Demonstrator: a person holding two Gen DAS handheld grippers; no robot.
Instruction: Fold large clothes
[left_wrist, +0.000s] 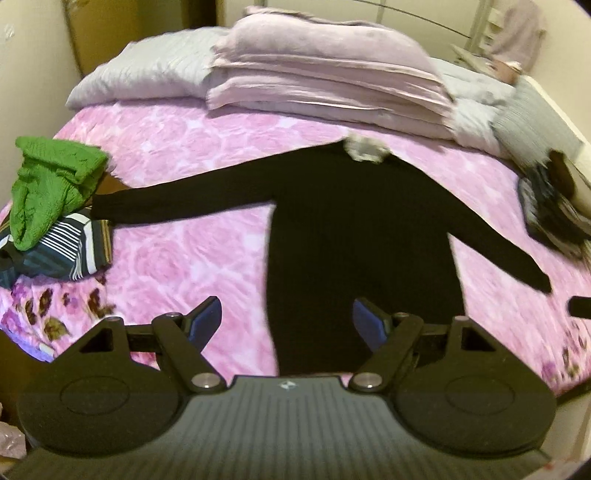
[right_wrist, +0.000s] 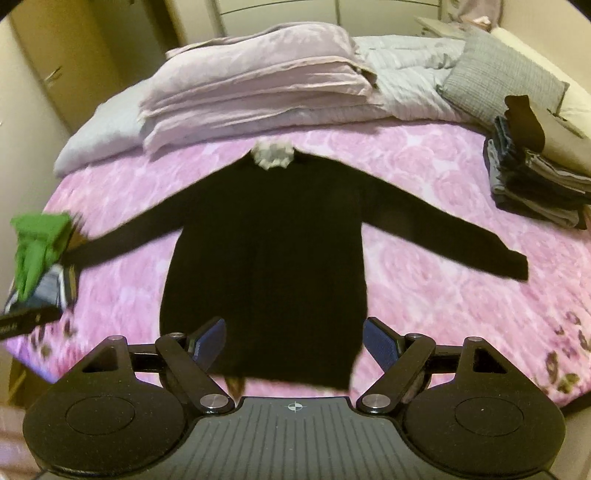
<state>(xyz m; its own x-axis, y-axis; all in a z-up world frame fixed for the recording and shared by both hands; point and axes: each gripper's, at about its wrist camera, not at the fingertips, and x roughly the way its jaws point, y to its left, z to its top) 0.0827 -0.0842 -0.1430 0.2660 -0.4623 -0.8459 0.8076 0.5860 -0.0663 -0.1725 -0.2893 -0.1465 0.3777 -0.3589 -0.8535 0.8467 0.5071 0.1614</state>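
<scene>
black sweater laid flat and face-up on the pink bedspread, collar toward the far pillows, hem at the near edge, both sleeves spread out to left and right. no fold is visible in it: body and sleeves lie at full spread, so the folding of this garment appears not yet begun, only the laying-out done. left gripper hangs over the near left part of the hem, its fingers wide apart with nothing between them; right gripper hangs over the near middle of the hem, likewise spread and empty. neither touches the cloth as far as the views show. at the far right, a stack of folded clothes suggests earlier items finished; at the left, a green garment heaped on a striped one, touching the left sleeve's cuff, looks still unfolded. remaining, by judgement: sleeves in, body folded up, move to the stack, then the left heap.
</scene>
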